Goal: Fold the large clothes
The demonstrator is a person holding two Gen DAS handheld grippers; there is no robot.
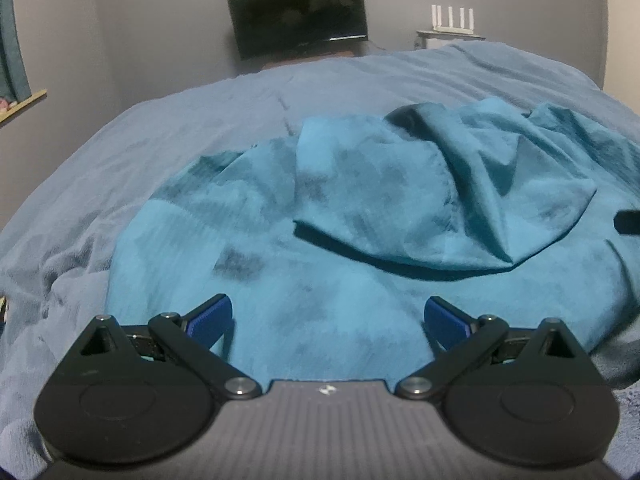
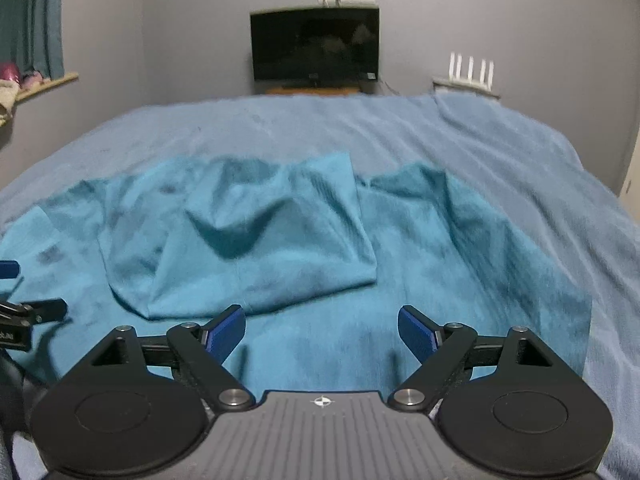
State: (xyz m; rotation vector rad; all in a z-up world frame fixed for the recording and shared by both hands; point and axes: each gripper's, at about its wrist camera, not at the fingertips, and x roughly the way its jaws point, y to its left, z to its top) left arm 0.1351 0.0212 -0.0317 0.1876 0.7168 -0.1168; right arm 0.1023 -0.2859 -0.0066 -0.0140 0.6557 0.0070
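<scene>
**Teal garment lies loose on the bed, both grippers released**

We see the teal garment (image 1: pixel 320 240) spread on the bed's blue blanket (image 1: pixel 160 128), partly folded: one flap is doubled back over the middle, with rumpled folds toward 1 o'clock in the left wrist view. Our left gripper (image 1: pixel 328 320) hovers over the near edge of the cloth, its jaws spread wide with nothing between them. Our right gripper (image 2: pixel 322 330) hangs likewise over the near edge, jaws released and empty. In the right wrist view the left gripper shows at 9 o'clock. Beyond the bed, at 12 o'clock, a dark television (image 2: pixel 315 46) stands against the wall; a white router (image 2: pixel 470 70) sits at 1 o'clock.
</scene>
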